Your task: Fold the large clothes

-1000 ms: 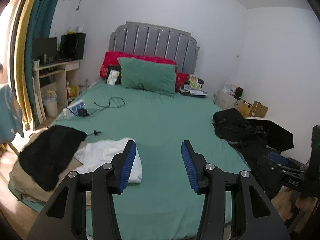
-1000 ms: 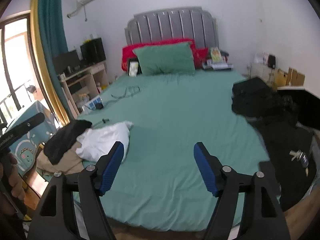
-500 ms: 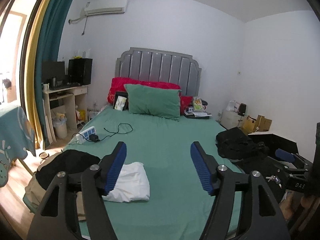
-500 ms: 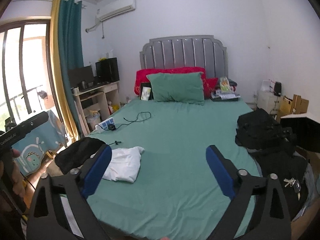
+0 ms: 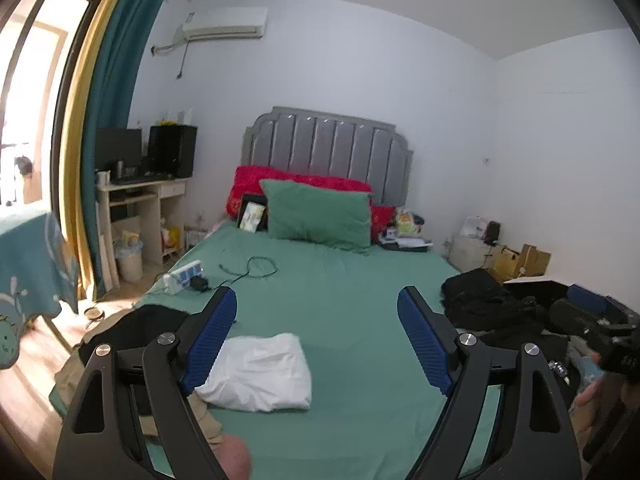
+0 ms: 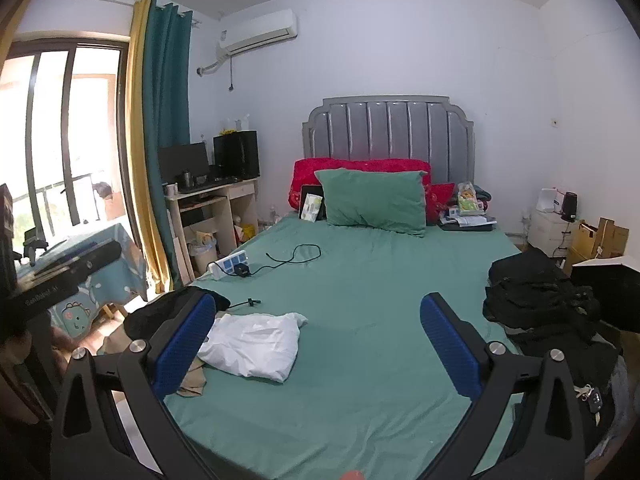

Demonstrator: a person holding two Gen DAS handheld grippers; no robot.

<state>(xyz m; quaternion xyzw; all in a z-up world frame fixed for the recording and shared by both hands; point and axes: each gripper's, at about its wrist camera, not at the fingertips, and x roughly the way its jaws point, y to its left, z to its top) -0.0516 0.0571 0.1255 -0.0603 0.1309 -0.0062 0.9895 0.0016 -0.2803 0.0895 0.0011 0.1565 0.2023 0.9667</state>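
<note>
Lying folded on the green bed sheet near its left edge is the white cloth garment; left gripper and right gripper both hang above the bed, fingers apart, holding nothing.

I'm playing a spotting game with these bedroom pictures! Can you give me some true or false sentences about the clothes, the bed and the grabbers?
1. The white folded cloth lies on the green bedsheet. True.
2. The left gripper squeezes the white cloth. False: it is open and holds nothing.
3. A green pillow leans against red pillows. True.
4. The black pile of clothes sits on the bed's left side. False: it is on the right side.
5. The right gripper is open. True.
</note>
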